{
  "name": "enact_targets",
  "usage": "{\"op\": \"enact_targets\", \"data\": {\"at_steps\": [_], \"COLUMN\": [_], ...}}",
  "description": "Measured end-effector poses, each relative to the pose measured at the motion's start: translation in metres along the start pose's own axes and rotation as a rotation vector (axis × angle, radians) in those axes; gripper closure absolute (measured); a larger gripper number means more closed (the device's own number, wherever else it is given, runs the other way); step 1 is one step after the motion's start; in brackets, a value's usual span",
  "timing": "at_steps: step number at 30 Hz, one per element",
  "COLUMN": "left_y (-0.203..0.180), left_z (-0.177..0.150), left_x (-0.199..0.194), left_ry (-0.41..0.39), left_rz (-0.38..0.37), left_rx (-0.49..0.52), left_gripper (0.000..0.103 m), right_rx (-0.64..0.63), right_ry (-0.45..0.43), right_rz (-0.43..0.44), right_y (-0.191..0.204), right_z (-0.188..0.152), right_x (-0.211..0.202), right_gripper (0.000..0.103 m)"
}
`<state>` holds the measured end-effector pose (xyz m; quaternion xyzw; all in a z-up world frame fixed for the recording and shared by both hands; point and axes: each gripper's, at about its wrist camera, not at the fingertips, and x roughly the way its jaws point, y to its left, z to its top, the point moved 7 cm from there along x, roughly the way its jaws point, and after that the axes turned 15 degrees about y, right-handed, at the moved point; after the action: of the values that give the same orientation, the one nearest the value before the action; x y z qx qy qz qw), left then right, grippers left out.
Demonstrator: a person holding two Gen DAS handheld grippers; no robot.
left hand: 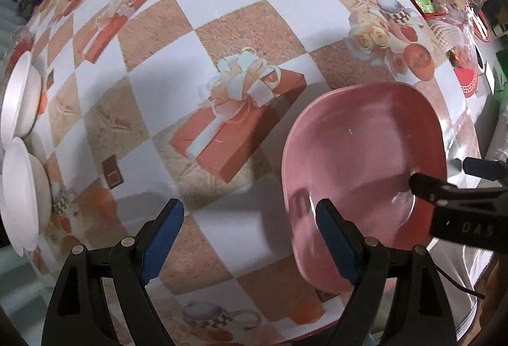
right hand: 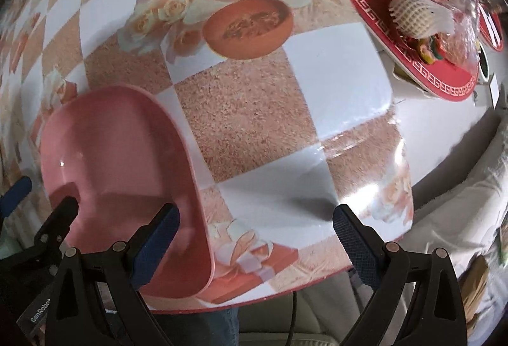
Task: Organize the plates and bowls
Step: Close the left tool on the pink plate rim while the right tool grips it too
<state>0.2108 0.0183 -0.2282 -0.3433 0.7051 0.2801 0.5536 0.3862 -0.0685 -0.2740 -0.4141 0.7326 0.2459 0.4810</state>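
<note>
The pink plate [left hand: 365, 161] lies on the worktop [left hand: 222, 37] near its front edge, between both tools; the left tool [left hand: 250, 238] and right tool [right hand: 257, 238] are spread, gripping nothing. Two white bowls [left hand: 22, 136] sit far left

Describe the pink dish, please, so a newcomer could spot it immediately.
On the checkered tablecloth, look at the near edge, right of the printed gift box. The pink dish sits there, oblong and shallow, unlike the round white bowls at far left.
</note>
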Motion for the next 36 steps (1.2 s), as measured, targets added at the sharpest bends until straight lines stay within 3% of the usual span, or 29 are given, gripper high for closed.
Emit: {"op": "enact_targets", "data": {"at_steps": [5,9,12,19,23,36], "left_y": [-0.007,-0.007,0.000,0.001,0.011,0.014], "left_z": [0.003,0.010,0.012,0.014,0.003,0.023], "left_x": [0.010,0.019,0.024,0.024,0.024,0.022], "left_ry": [0.000,-0.002,0.007,-0.047,-0.018,0.039], "left_rz": [-0.015,-0.007,-0.055,-0.063,-0.064,-0.067], "left_rx": [-0.006,-0.010,-0.035,-0.071,-0.068,-0.080], "left_gripper": [0.014,0.000,0.000,0.000,0.000,0.000], "right_rx": [-0.004,-0.005,-0.006,-0.013,-0.024,-0.019], "right_ry": [-0.004,-0.005,-0.011,-0.025,-0.028,-0.008], "right_rz": [0.028,0.037,0.046,0.047,0.039,0.039], "right_y": [-0.001,-0.004,-0.003,0.000,0.001,-0.001], "right_z": [0.001,0.004,0.008,0.016,0.017,0.017], "right_x": [0.004,0.008,0.009,0.006,0.005,0.007], "right_gripper": [0.001,0.000,0.000,0.000,0.000,0.000]}}
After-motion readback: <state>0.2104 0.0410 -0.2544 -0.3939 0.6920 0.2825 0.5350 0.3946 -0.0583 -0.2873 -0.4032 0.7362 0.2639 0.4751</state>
